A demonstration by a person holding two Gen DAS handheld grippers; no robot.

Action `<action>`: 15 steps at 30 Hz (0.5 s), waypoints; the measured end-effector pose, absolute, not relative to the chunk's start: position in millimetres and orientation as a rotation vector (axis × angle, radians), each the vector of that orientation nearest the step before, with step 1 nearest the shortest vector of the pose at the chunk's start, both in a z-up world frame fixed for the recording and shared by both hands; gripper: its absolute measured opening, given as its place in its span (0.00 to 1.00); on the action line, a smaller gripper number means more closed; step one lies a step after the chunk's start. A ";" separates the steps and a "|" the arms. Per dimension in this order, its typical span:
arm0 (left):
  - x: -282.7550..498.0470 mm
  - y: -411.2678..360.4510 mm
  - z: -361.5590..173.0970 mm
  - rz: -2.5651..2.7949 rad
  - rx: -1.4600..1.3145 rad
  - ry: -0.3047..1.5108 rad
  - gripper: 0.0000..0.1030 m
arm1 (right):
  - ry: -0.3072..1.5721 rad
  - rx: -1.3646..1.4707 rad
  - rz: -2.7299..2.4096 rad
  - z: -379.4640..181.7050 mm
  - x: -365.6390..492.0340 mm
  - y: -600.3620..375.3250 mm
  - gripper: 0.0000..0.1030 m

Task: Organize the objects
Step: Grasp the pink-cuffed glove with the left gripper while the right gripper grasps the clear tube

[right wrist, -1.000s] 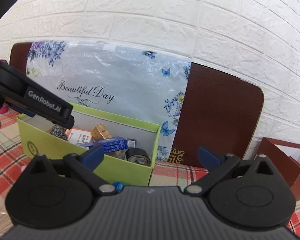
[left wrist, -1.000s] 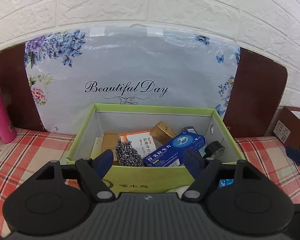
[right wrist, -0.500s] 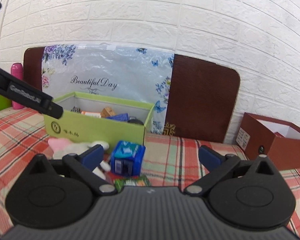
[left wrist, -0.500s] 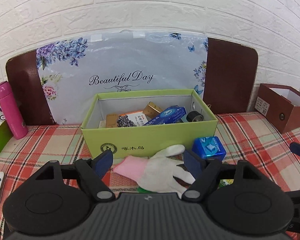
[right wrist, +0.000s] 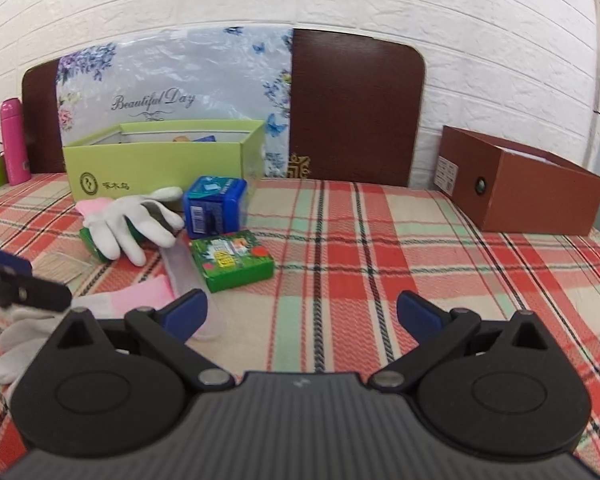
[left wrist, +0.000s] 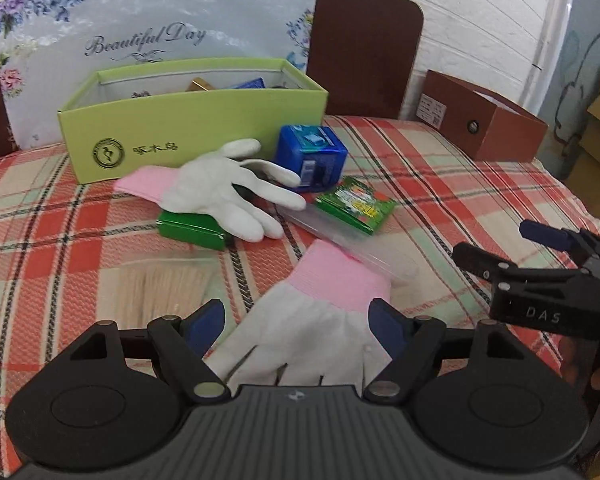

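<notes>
Near glove [left wrist: 308, 320]: white knit with a pink cuff, lay flat on the plaid cloth, its palm between the left gripper's spread fingers, cuff pointing toward the boxes.
Far glove [left wrist: 224, 192]: same kind, lay just in front of the green box, its palm draped over a small green tin [left wrist: 192, 230], fingers reaching toward the blue carton.
Blue carton [left wrist: 312, 156]: stood upright just beside the green box's right front corner.
Green printed packet [right wrist: 232, 260]: lay flat near the blue carton, on the side toward the grippers.
Clear plastic strip [left wrist: 340, 240]: lay diagonally, running from under the far glove's fingers past the packet to the near glove's cuff.
Green box [left wrist: 192, 136]: open-topped, at the rear; gold and blue cartons showed above its rim.
Left gripper [left wrist: 298, 326]: jaws wide apart, straddling the near glove, clamping nothing.
Right gripper [right wrist: 300, 316]: jaws wide apart above bare cloth, holding nothing.
Plaid cloth [right wrist: 380, 248]: red, green and cream, covered the surface.
Brown box [right wrist: 532, 192]: open, stood well apart at the right.
Pink bottle [right wrist: 14, 142]: upright at the far left.
Floral bag [right wrist: 172, 80]: lettered "Beautiful Day", leaned against the brown headboard [right wrist: 356, 108].
</notes>
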State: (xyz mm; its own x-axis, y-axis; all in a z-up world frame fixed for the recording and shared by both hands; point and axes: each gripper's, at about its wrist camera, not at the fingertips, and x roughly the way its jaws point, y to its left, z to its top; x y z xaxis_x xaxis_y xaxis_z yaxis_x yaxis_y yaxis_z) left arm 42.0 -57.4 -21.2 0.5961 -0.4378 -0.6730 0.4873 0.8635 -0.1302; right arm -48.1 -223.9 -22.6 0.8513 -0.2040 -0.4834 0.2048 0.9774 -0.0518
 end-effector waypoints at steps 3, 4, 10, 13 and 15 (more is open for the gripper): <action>42.6 -73.8 -29.7 -0.588 0.117 0.773 0.80 | 0.499 0.009 -0.229 -20.9 -52.3 -228.6 1.00; 42.6 -78.0 -32.5 -0.613 0.130 0.771 0.81 | 0.496 0.008 -0.232 -20.6 -53.1 -229.2 1.00; 31.3 -91.5 -50.1 -0.661 0.259 0.725 0.43 | 0.512 0.000 -0.204 -22.5 -48.4 -226.8 0.99; 36.7 -78.4 -42.7 -0.655 0.214 0.775 0.13 | 0.525 -0.021 -0.151 -23.8 -40.2 -219.0 0.95; 39.9 -64.5 -41.2 -0.650 0.153 0.796 0.12 | 0.541 -0.027 -0.105 -25.9 -31.4 -213.5 0.85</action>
State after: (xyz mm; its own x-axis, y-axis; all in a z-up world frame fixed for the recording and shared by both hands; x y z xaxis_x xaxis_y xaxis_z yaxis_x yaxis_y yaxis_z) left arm 39.9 -64.5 -41.2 0.5179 -0.4836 -0.7057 0.5948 0.7964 -0.1092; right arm -31.4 -213.5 -25.9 0.8519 -0.1072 -0.5126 0.0929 0.9942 -0.0537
